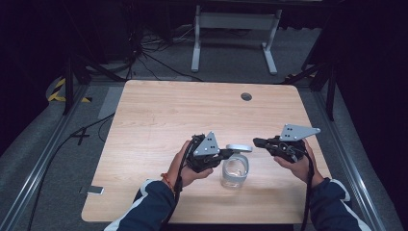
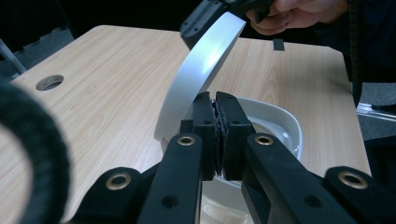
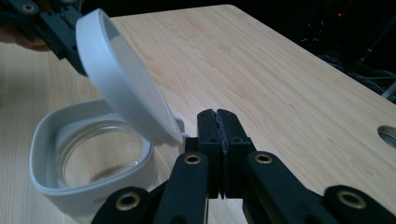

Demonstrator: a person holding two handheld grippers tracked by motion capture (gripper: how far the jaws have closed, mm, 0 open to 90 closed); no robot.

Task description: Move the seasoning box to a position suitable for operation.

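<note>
A clear jar (image 1: 235, 172) with a grey rim stands near the front edge of the wooden table (image 1: 159, 115), between the two hands. Its grey lid (image 1: 239, 147) is swung up and open above the rim. The left claw (image 1: 230, 153) is at the jar's rim, its jaws pressed together. The right claw (image 1: 256, 142) is just beside the lid's edge, jaws also together, holding nothing.

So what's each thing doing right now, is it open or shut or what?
Glass jar: upright on the table, open, looks empty.
Jar lid: lifted and tilted up above the jar's rim.
Left gripper: jaws shut, right at the jar's rim.
Right gripper: jaws shut, just beside the lid's low edge.
</note>
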